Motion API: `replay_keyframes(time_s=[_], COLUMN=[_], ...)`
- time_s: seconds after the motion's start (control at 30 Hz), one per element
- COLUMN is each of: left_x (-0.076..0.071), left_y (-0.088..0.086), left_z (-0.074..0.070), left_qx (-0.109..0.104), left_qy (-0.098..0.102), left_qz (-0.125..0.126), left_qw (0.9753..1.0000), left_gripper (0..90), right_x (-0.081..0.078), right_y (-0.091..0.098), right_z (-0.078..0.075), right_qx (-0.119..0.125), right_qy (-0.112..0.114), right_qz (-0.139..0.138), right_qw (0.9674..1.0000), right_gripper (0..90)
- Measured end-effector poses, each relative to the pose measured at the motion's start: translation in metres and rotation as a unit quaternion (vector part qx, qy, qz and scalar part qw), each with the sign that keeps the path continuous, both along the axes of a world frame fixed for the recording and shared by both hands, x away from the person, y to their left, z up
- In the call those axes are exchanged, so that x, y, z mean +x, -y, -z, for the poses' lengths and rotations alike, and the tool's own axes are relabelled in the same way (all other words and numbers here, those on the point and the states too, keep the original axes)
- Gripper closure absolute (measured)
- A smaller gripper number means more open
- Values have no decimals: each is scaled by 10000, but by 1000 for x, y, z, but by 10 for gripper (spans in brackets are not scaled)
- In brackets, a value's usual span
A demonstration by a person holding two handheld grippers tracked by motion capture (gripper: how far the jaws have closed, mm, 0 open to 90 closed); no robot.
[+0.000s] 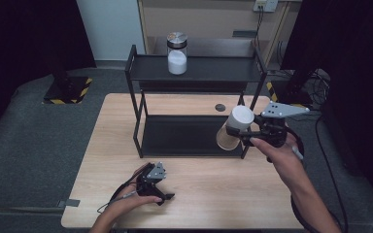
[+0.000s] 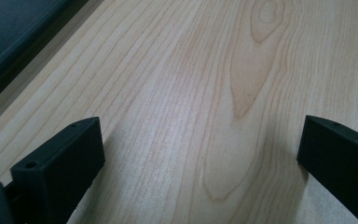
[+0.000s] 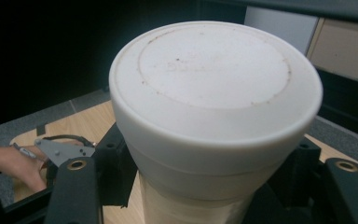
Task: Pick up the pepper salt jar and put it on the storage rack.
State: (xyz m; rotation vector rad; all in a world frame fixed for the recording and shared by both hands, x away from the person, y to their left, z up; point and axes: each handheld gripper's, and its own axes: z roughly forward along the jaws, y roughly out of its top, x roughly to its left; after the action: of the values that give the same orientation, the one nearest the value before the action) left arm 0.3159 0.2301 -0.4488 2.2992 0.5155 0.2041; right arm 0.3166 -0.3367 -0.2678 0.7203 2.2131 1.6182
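Note:
A jar (image 1: pixel 232 130) with a white lid (image 3: pixel 214 79) and a pale tan body hangs tilted above the table, close to the rack's front right post. My right gripper (image 1: pixel 243 133) is shut on it, and its black jaws clamp both sides of the jar (image 3: pixel 191 186) just below the lid. On the table near the front edge lies my left gripper (image 1: pixel 162 193), held by a hand. Its jaws stand open with bare wood between them in the left gripper view (image 2: pixel 200 154).
A black two-tier rack (image 1: pixel 194 73) stands at the back of the wooden table (image 1: pixel 213 189). On its top shelf is a glass jar (image 1: pixel 177 54) with a silver lid, half full of white powder. Its lower shelf (image 1: pixel 184 136) is bare.

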Motion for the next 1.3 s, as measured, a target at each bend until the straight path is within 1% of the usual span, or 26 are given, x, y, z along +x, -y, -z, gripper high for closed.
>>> replay_keyframes(time_s=[0.27,0.37,0.6,0.7,1.0,1.3], left_x=[0,0,0,0,0,0], left_y=[0,0,0,0,0,0], left_z=[0,0,0,0,0,0], left_qx=[-3,-1,14,12,11,4], left_qy=[-6,-5,-5,-5,-7,-19], left_qz=[0,0,11,10,10,-1], left_qw=[10000,10000,10000,10000,10000,10000], left_gripper=[0,0,0,0,0,0], right_x=[12,18,31,36,45,51], right_y=[-6,-10,-19,-22,-23,-22], right_z=[-18,-27,-50,-58,-75,-94], right_qx=[-11,-30,-155,-224,-198,-190], right_qy=[91,111,157,160,204,309], right_qz=[-66,-96,-206,-206,-287,-323], right_qw=[9999,9999,9995,9994,9992,9988], right_gripper=[365,365,365,365,365,365])
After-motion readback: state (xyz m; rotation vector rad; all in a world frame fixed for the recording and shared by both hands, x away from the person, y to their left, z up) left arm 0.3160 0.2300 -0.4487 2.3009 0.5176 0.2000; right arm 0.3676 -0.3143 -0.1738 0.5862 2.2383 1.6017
